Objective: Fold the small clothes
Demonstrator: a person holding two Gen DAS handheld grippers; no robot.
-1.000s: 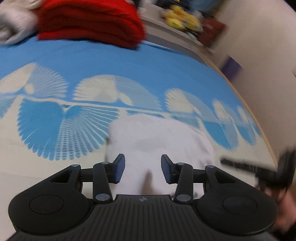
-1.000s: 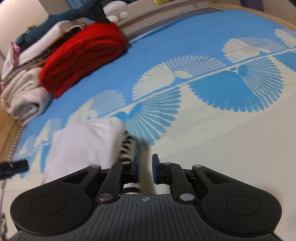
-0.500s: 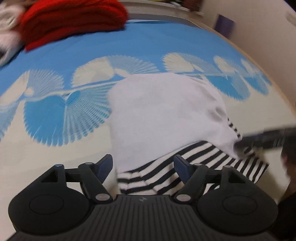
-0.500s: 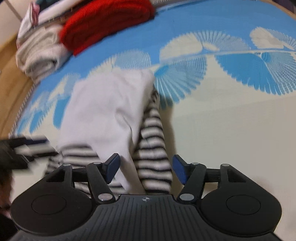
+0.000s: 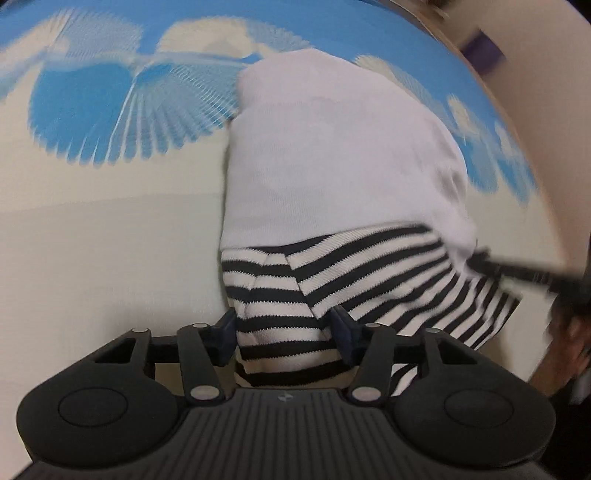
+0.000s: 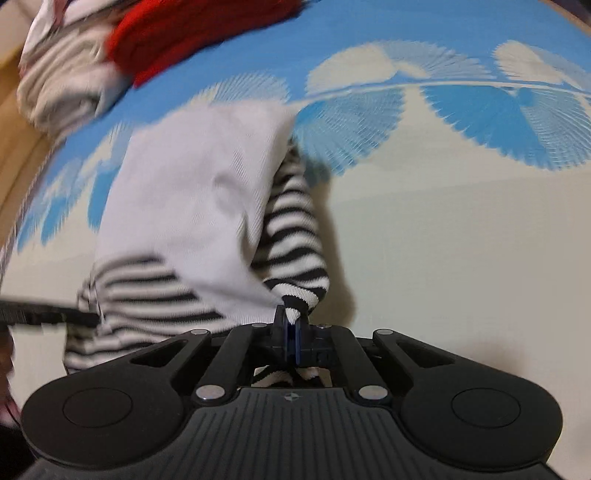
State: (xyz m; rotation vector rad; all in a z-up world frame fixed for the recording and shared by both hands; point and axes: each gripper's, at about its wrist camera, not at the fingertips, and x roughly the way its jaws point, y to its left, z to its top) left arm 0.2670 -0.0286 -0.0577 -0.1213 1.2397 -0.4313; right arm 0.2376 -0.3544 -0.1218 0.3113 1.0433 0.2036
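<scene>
A small garment with a white body (image 5: 332, 155) and black-and-white striped sleeves (image 5: 351, 273) lies on the blue and cream patterned cover (image 5: 92, 229). My left gripper (image 5: 284, 332) is open, its fingers on either side of a bunched striped sleeve end. In the right wrist view the white body (image 6: 192, 192) lies ahead with a striped sleeve (image 6: 295, 236) along its right side. My right gripper (image 6: 291, 328) is shut on the striped sleeve's cuff. The other gripper shows as a dark blur at the left edge (image 6: 37, 314).
A red folded knit (image 6: 192, 33) and a stack of pale folded clothes (image 6: 62, 85) sit at the far left of the cover. A wooden edge (image 6: 14, 147) borders the cover on the left. A wall (image 5: 546, 110) stands at the right.
Both grippers moved in toward the near striped end of the garment. My right gripper went from open to shut on the sleeve cuff. My left gripper narrowed around the other sleeve.
</scene>
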